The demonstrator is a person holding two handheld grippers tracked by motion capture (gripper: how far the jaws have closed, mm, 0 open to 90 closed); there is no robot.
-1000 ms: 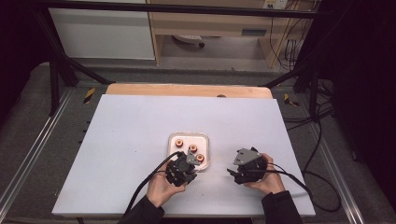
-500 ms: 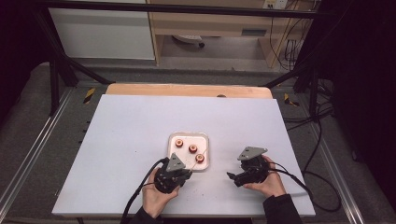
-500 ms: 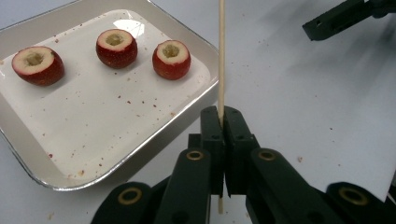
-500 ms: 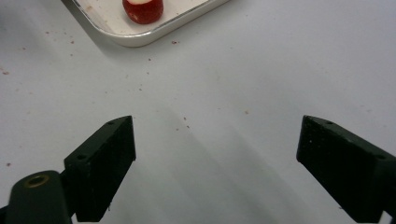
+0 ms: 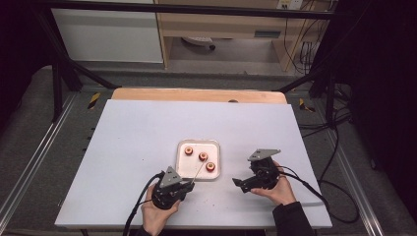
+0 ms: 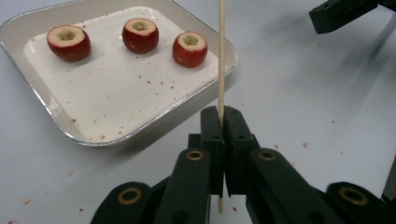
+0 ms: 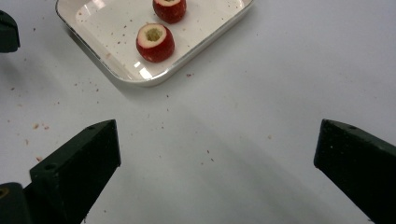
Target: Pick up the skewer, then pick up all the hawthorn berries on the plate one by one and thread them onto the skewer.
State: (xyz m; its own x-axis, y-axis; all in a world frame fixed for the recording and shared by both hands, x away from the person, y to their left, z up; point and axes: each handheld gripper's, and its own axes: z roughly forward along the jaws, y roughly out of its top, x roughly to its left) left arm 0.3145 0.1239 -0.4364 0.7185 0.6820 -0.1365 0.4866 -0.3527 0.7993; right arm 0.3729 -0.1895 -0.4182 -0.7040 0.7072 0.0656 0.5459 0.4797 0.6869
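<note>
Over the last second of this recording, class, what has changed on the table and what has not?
The left gripper, shut on the wooden skewer, drew back from the tray toward the table's near edge. The right gripper's jaws have just been opening, with nothing between them. The tray and its three cored red fruits stayed put.

stick (image 6: pixel 221 56): its top runs off the top edge of the left gripper view, and its middle is hidden between the black jaws
far red fruit (image 7: pixel 169 9): cut off by the top edge of the right gripper view
tray (image 7: pixel 140 77): its far side is past the top edge there
other gripper (image 6: pixel 343 11): just a black tip in the upper right corner of the left gripper view
specks (image 5: pixel 215 201): too small to tell in the high view
</note>
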